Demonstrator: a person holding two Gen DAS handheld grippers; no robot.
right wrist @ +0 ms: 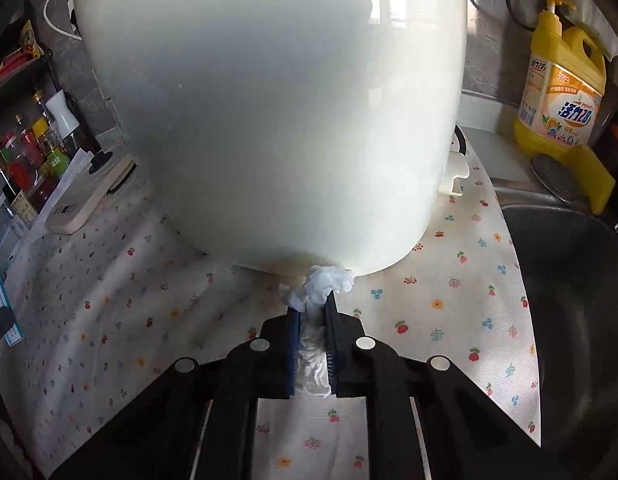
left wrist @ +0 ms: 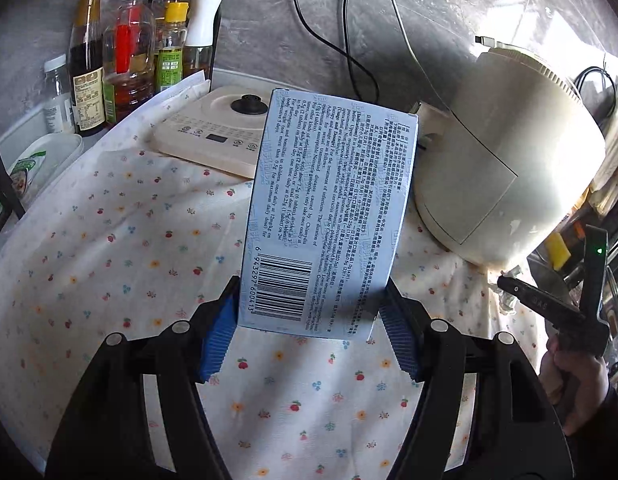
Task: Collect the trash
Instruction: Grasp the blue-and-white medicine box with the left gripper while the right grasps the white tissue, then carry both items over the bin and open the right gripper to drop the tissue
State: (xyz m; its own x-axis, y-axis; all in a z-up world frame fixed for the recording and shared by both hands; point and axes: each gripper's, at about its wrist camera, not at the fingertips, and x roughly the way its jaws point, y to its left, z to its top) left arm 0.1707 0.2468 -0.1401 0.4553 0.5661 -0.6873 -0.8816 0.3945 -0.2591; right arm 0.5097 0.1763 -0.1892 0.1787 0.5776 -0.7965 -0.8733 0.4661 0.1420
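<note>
Fingers of my left gripper (left wrist: pixel 309 312) pinch a pale blue medicine box (left wrist: pixel 329 216) by its barcode end, above the floral cloth (left wrist: pixel 109 240). My right gripper (right wrist: pixel 312 340) squeezes a crumpled white tissue (right wrist: pixel 319 286), seemingly touching the white cooker (right wrist: pixel 269 100).

Medicine box (left wrist: pixel 325 216): printed cardboard, pale blue, smooth, slight sheen. Tissue wad (right wrist: pixel 319 292): white paper, crumpled, matt. Tablecloth (left wrist: pixel 121 248): floral woven cloth, matt, creased. Cooker (right wrist: pixel 269 112): cream plastic, smooth, glossy. Gripper pads (left wrist: pixel 219 332): ribbed blue rubbery material. Sink (right wrist: pixel 581 300): dull grey metal. Detergent bottle (right wrist: pixel 561 92): yellow plastic, glossy label.
</note>
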